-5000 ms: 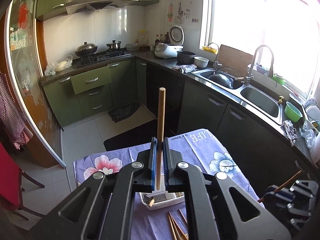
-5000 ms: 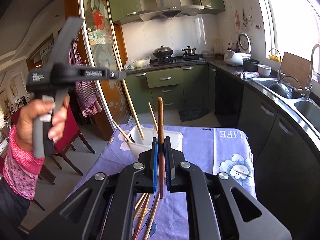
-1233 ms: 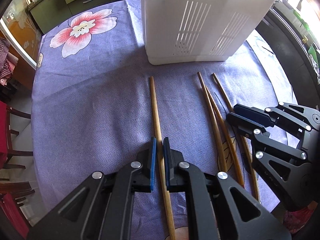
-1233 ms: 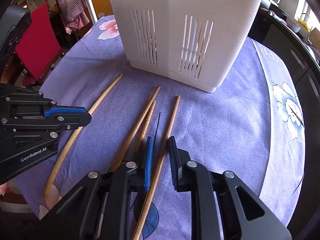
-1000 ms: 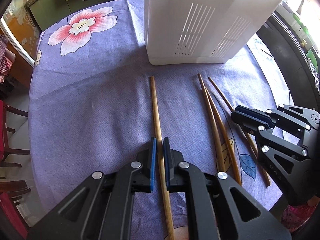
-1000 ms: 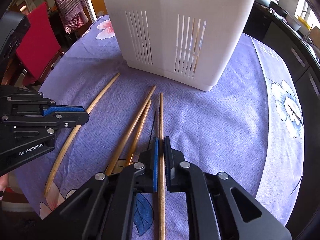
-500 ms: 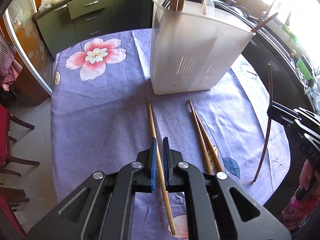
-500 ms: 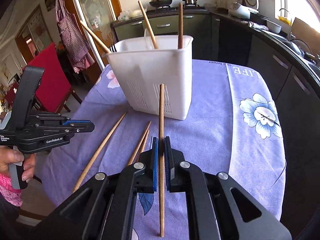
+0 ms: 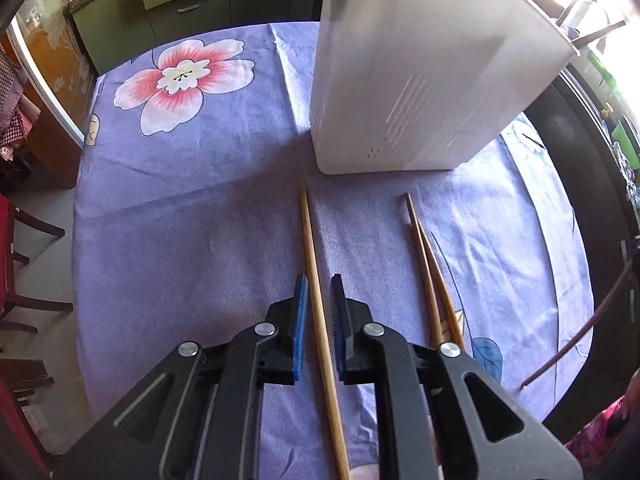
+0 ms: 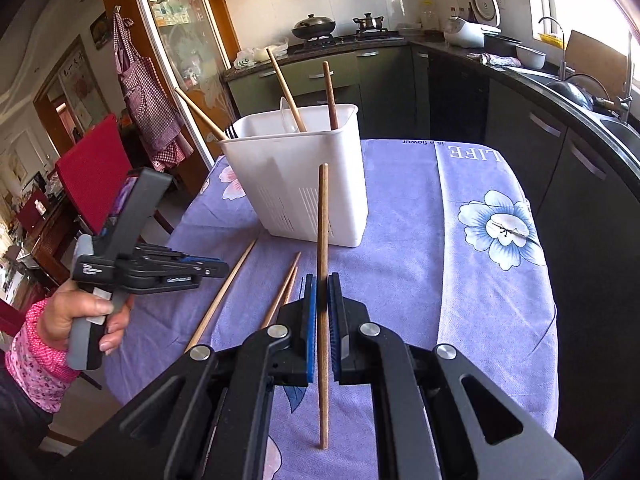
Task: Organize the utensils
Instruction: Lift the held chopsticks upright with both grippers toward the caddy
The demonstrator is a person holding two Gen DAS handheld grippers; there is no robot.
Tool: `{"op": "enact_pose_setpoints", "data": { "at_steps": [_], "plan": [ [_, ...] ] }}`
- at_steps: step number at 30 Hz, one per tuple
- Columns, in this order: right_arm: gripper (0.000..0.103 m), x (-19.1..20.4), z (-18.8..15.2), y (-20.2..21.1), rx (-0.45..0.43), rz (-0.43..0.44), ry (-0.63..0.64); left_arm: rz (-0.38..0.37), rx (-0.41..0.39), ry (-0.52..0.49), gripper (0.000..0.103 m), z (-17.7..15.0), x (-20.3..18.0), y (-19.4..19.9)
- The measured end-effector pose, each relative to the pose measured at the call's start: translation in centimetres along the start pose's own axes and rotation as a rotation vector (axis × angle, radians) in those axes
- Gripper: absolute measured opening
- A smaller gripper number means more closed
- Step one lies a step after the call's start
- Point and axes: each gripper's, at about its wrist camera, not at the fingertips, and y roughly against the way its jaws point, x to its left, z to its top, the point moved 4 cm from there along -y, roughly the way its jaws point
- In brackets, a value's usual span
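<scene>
Dark chopstick [image 10: 322, 240] clamped upright in right gripper [image 10: 322, 308] above purple tablecloth [image 10: 460, 240], short of white utensil bin [image 10: 296, 184]; pale chopstick [image 9: 316, 292] flat on cloth between parted jaws of left gripper [image 9: 319, 320], two more chopsticks [image 9: 428, 264] alongside.

Bright daylight entered from the window [image 10: 592, 8] at two o'clock, blown out to white. Glare washed the white basket [image 9: 420, 80] wall in the left view, its top edge soft with blur. The basket cast a shadow on the tablecloth [image 9: 192, 216] toward ten o'clock. Fisheye bending curved all edges; corners vignetted dark.
</scene>
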Motion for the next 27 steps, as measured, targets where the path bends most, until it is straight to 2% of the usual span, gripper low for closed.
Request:
{"op": "enact_pose_setpoints", "data": {
  "at_steps": [2,5,7,12,15,22,27],
  "plan": [
    [0.007,0.0,0.0,-0.1,0.002,-0.001,-0.001,0.013,0.013,-0.004,0.023,0.3,-0.3,-0.9],
    [0.007,-0.2,0.0,-0.1,0.001,0.005,-0.009,0.06,0.029,-0.006,0.024,0.5,-0.3,-1.8],
    [0.007,-0.3,0.0,-0.2,0.0,0.008,-0.012,0.09,0.029,-0.021,0.009,0.5,-0.5,-1.9],
    [0.006,-0.3,0.1,-0.2,0.0,0.016,-0.015,0.061,0.016,-0.029,0.006,0.4,-0.7,-1.1],
    [0.006,-0.3,0.2,0.2,-0.009,0.019,-0.015,0.039,-0.034,-0.036,0.006,0.4,-0.9,1.2],
    [0.007,-0.3,0.6,1.7,-0.048,0.023,-0.017,0.0,-0.188,-0.097,0.006,-1.0,-2.2,9.2],
    [0.007,0.2,0.5,2.3,-0.059,0.026,-0.011,-0.017,-0.254,-0.115,0.006,-1.9,-2.4,12.7]
  ]
}}
